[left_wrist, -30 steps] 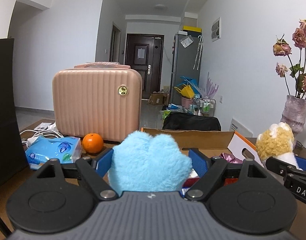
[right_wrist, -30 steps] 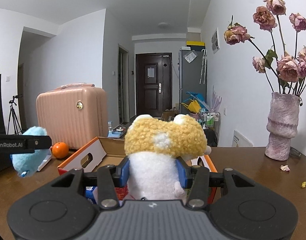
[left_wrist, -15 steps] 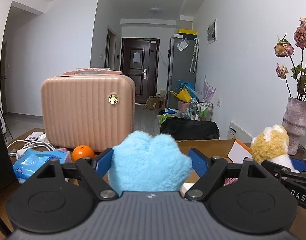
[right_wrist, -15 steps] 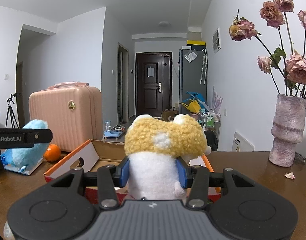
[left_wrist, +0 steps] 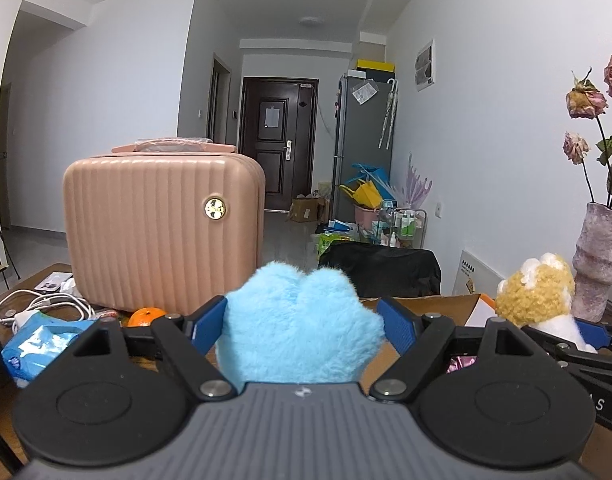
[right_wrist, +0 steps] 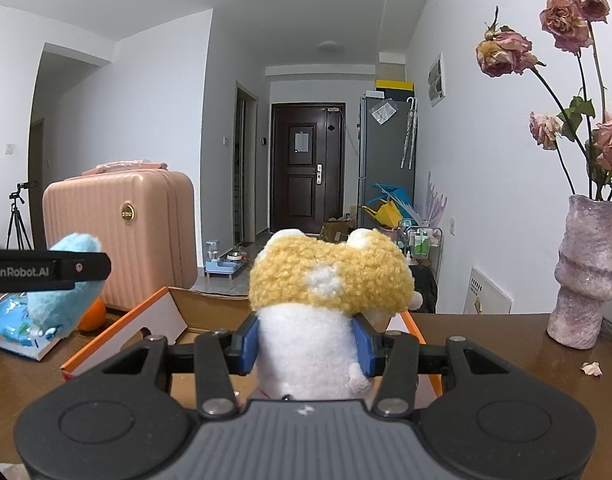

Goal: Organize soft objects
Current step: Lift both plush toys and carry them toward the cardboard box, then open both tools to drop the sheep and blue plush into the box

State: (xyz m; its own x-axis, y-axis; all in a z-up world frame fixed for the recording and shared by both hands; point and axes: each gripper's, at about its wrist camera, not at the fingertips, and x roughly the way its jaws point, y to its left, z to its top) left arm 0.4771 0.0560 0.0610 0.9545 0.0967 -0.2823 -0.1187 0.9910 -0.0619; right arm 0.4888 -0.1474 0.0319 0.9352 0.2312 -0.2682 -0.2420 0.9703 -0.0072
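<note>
I hold the left hand-held gripper [left_wrist: 302, 320] clamped on the blue plush [left_wrist: 300, 328] and the right hand-held gripper [right_wrist: 306, 342] clamped on the yellow-and-white plush [right_wrist: 326, 280]. Both have drawn back toward the near side: the cardboard box [right_wrist: 174, 316] and pink suitcase [left_wrist: 162, 232] now sit farther off. Both plush toys are raised above the worktop [right_wrist: 486, 340]; I judge the carry phase is under way, placement pending.

Suitcase [right_wrist: 120, 236] stands left of the open box [right_wrist: 146, 322] — vase [right_wrist: 586, 276] right, all on the table [right_wrist: 506, 344].
</note>
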